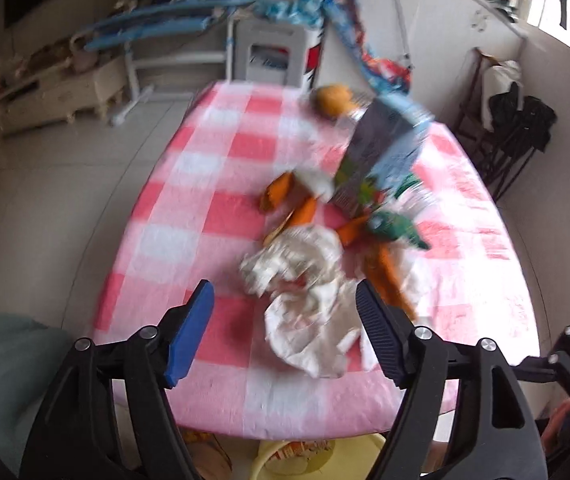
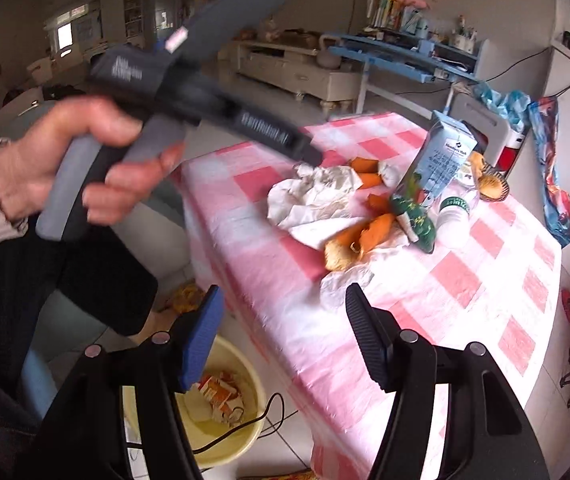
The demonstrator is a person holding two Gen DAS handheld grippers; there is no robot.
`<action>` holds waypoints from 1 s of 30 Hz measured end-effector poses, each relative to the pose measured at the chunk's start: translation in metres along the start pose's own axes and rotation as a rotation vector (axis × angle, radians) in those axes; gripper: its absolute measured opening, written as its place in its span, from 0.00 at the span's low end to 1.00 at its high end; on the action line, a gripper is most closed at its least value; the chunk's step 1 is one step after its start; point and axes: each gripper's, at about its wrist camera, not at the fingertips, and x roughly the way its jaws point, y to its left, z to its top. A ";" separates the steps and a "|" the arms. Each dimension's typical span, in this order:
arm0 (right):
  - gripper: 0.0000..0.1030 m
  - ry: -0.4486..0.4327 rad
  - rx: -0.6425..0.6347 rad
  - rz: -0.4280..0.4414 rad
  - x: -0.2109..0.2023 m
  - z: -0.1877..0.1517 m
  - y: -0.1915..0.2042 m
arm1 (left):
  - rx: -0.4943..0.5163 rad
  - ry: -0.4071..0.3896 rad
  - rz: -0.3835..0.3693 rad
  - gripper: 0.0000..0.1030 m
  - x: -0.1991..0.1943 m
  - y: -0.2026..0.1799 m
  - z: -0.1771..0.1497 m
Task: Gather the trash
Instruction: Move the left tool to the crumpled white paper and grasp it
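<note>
So right now both my grippers are empty. My left gripper [image 1: 281, 332] has its jaws spread wide with nothing pinched, and my right gripper [image 2: 285, 340] is the same: jaws apart, nothing between the pads.

The trash pile sits on the pink-and-white checked tablecloth [image 1: 205, 184]: a crumpled white paper wad [image 1: 305, 276], some orange peel pieces [image 1: 389, 276], a green wrapper [image 1: 393, 228], and a milk carton [image 1: 385, 152] standing tilted behind all that. The yellow bin [image 2: 241, 432] is on the floor below the near table edge, already with some scraps in it.

What matters for the next grab, I'd say, is that the paper wad lies straight ahead of my left fingers, just past the tips and a bit toward the black pad side. It's spread out roughly along the direction I'm pointing, so closing across it should bite the narrow way. From the right wrist view that same wad [image 2: 317, 196] is well off, up the table, with the other handheld rig crossing in front. So left hand looks nearer. The left view is blurry, so I can't tell whether the wad's near edge touches the black pad or just sits beside it.
</note>
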 end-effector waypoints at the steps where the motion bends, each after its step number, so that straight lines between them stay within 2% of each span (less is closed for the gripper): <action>1: 0.59 -0.004 0.003 -0.006 0.004 0.000 -0.001 | -0.024 0.037 -0.012 0.68 0.009 0.004 -0.002; 2: 0.59 -0.013 0.007 -0.005 0.007 0.001 -0.001 | -0.028 0.047 -0.019 0.68 0.016 0.006 -0.003; 8: 0.59 -0.032 0.017 -0.003 0.021 0.017 -0.007 | 0.017 -0.009 0.014 0.68 0.012 -0.001 0.008; 25: 0.59 -0.055 0.075 -0.035 0.039 0.029 -0.026 | 0.039 -0.008 0.020 0.70 0.023 -0.003 0.024; 30: 0.53 -0.061 0.095 -0.031 0.039 0.030 -0.028 | 0.038 -0.007 0.020 0.70 0.023 -0.003 0.024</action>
